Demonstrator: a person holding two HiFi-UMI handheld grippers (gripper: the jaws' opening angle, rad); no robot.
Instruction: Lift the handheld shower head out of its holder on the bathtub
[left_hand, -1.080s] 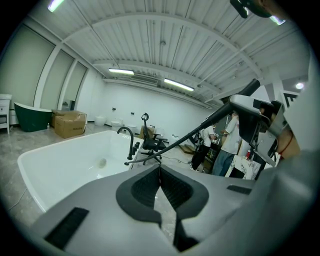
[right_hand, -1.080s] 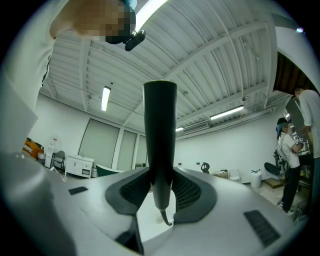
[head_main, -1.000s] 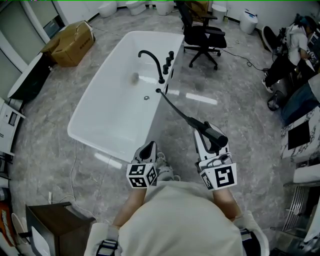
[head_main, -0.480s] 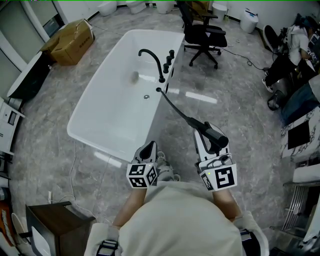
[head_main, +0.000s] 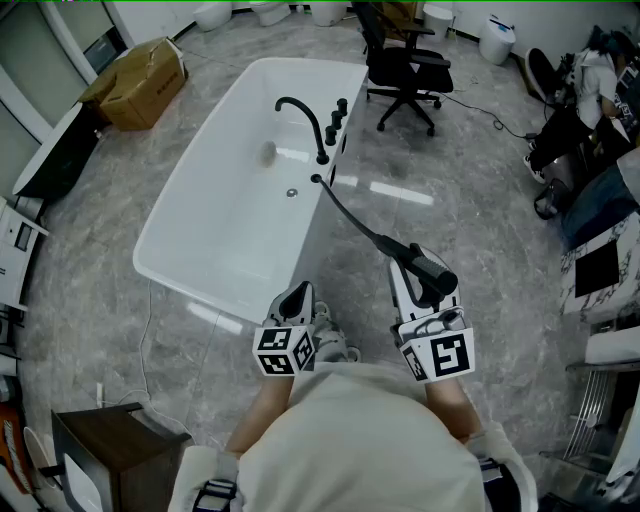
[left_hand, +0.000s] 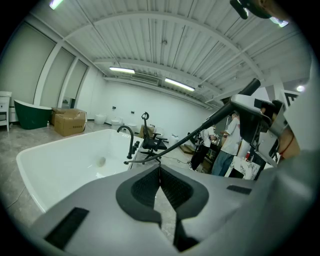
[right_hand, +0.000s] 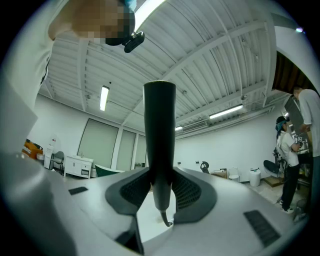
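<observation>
Pinching the black shower head (right_hand: 159, 115), right tool (right_hand: 161, 176); left tool (left_hand: 160, 169) pressed together.

A: Status of the left grey two-jaw tongs (left_hand: 160, 169)?
B: Jaws together, nothing between them, tilted slightly downward.
A: And the right grey two-jaw tongs (right_hand: 162, 192)?
B: Clamped on the black cylindrical shower wand (right_hand: 160, 130), roughly level.

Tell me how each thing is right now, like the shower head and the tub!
shower head: out of its holder, gripped above the floor
hose: stretched from the bathtub rim to the shower head
bathtub: no water inside
left hand-held gripper: shut, empty
right hand-held gripper: shut on the shower head
office chair: upright, nobody sitting
</observation>
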